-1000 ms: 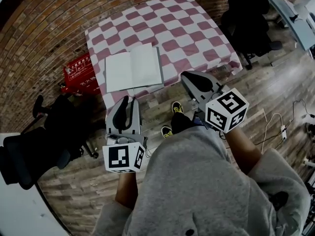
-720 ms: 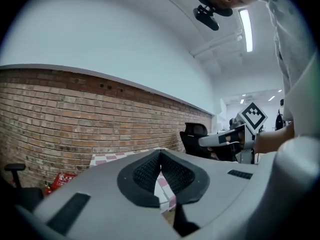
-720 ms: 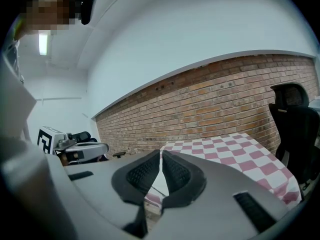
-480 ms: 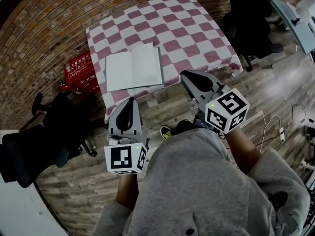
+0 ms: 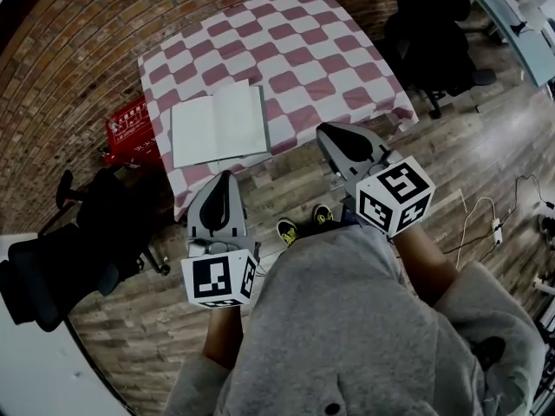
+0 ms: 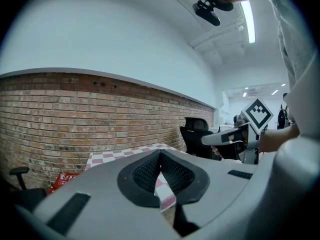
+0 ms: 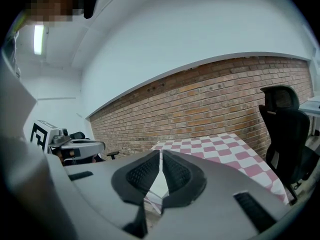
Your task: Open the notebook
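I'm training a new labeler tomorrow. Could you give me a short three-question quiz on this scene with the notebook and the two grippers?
1. True or false: the notebook lies open on the checkered table.
2. Pick one. The left gripper and the right gripper are: A) both shut and empty; B) both wide open; C) both clamped on the notebook.
3. Fill the gap: in the head view, the red box sits to the ___ of the table.
Key: 1 true; 2 A; 3 left.
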`<state>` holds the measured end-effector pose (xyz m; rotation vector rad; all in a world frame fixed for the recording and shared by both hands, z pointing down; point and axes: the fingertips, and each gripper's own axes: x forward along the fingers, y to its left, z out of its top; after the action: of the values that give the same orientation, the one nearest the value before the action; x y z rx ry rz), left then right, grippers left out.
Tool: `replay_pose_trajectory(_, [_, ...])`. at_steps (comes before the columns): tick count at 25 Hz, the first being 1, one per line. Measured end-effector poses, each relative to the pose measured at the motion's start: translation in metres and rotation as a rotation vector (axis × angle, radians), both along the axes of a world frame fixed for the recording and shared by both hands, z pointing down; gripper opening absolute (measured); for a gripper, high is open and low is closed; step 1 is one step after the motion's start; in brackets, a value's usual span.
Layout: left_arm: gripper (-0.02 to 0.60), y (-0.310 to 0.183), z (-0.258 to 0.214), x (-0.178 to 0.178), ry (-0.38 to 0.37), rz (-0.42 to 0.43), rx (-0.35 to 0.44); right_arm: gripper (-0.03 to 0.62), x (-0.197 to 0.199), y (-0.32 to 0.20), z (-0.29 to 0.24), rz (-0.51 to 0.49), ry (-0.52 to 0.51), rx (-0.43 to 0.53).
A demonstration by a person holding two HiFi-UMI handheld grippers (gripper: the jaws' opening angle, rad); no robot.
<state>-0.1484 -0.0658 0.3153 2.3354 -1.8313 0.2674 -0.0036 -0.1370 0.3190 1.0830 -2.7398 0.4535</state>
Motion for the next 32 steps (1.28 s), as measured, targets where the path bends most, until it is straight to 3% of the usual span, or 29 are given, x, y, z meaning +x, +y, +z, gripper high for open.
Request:
replay_pose_trajectory(13, [0.011, -0.021, 0.007, 0.066, -0.016, -0.002, -0.024, 0.037, 0.058, -0.023, 0.007, 0.016, -0.018, -0.004])
replay_pose_trajectory(32, [0.011, -0.018, 0.01, 0.073, -0.034, -0.108, -0.037, 0.037, 0.061, -0.032, 0.015, -0.087, -0.027, -0.015])
